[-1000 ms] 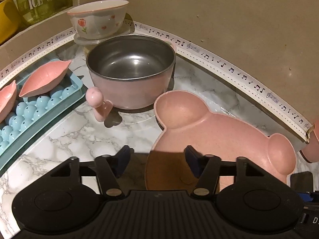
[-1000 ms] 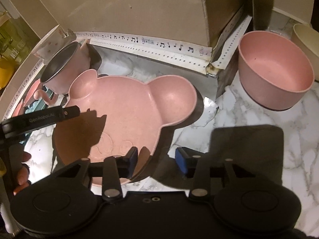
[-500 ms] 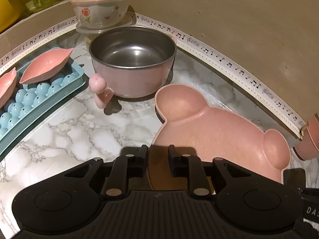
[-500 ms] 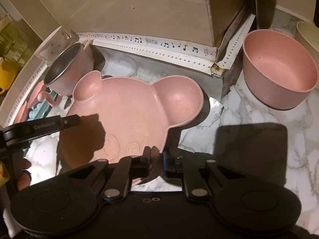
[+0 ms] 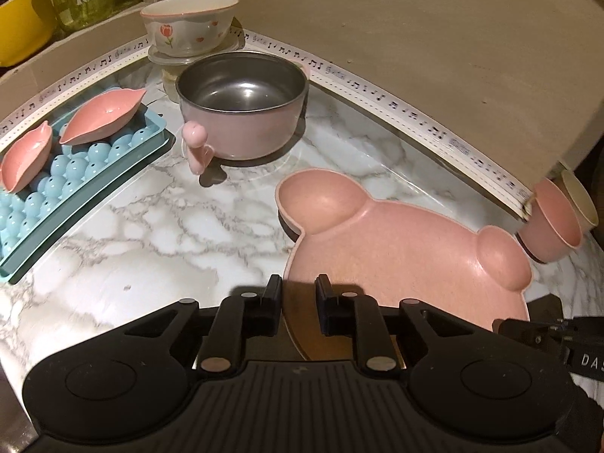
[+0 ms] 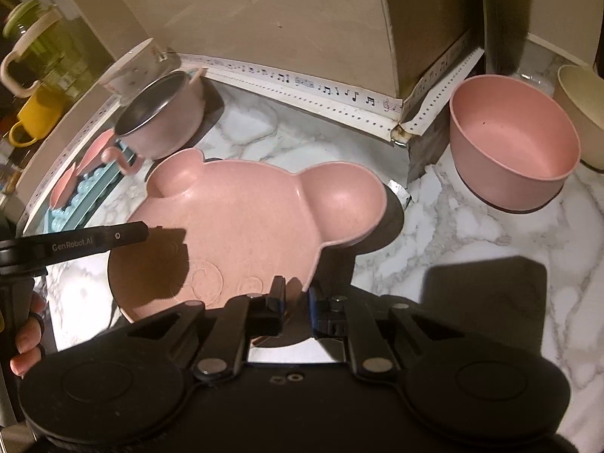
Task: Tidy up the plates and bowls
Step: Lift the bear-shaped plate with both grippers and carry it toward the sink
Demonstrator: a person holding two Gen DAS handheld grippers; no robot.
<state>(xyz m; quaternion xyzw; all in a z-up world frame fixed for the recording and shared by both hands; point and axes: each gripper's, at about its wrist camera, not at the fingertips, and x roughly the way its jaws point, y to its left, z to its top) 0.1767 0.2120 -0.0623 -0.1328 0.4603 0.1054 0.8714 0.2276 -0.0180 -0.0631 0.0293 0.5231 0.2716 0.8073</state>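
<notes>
A pink bear-shaped plate (image 5: 407,260) with two round ear wells is held just above the marble counter; it also shows in the right wrist view (image 6: 245,234). My left gripper (image 5: 298,294) is shut on the plate's near left rim. My right gripper (image 6: 294,298) is shut on its near right rim. A pink bowl with a steel inside and a knob handle (image 5: 241,109) stands behind the plate. A pink round bowl (image 6: 513,143) stands at the right, next to a cream bowl (image 6: 581,105).
A blue ice-ball tray (image 5: 71,185) with two pink leaf-shaped dishes (image 5: 102,117) lies at the left. A flowered white bowl (image 5: 188,26) sits on a clear lid at the back. A beige wall with music-note trim (image 5: 396,102) bounds the counter (image 5: 151,226).
Both grippers went from open to shut on the plate's rim. The plate has lifted slightly and shifted toward the right and nearer to me.
</notes>
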